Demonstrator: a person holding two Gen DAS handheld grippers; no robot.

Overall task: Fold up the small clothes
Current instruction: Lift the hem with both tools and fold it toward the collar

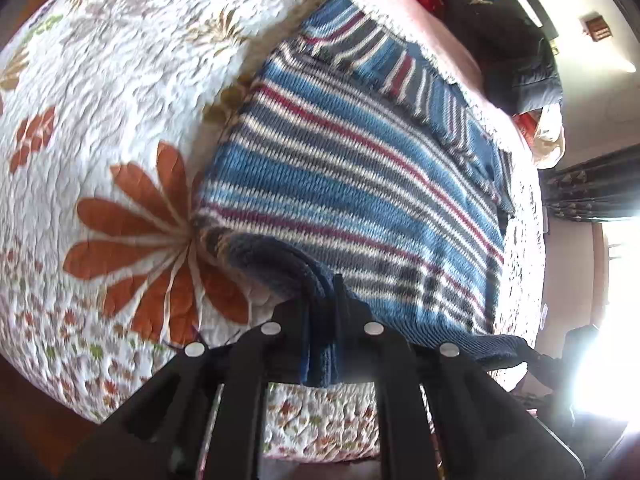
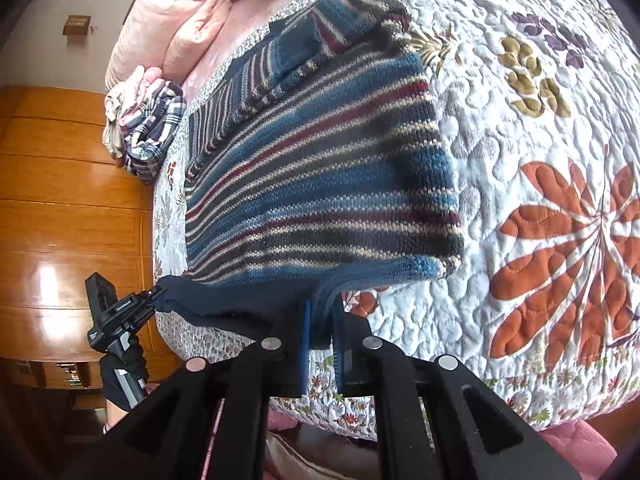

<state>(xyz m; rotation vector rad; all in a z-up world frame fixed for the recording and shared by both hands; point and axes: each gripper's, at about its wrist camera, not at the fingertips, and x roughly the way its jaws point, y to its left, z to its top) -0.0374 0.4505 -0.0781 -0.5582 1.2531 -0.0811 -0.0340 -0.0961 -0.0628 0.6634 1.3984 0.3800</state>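
A striped knit sweater (image 1: pixel 344 176) — blue, grey, white and dark red bands — lies spread on a bed covered by a white quilt (image 1: pixel 112 92) printed with orange flowers. Both claws hold its dark blue ribbed hem at the near edge of the bed. The left claw (image 1: pixel 322 320) is closed on a bunched fold of the hem, the cloth hanging down between its fingers. The right claw (image 2: pixel 320 320) is likewise clamped on the hem near the other corner, so the edge is lifted slightly off the quilt between them. A sleeve (image 2: pixel 320 40) is folded across the upper body of the sweater. In the right wrist view the left claw appears at the hem's far corner, held by a gloved hand (image 2: pixel 122 376) — beyond it stands a wooden wardrobe (image 2: pixel 60 200), with a pink pillow (image 2: pixel 176 20) and a bundle of checked cloth (image 2: pixel 152 128) at the head of the bed.
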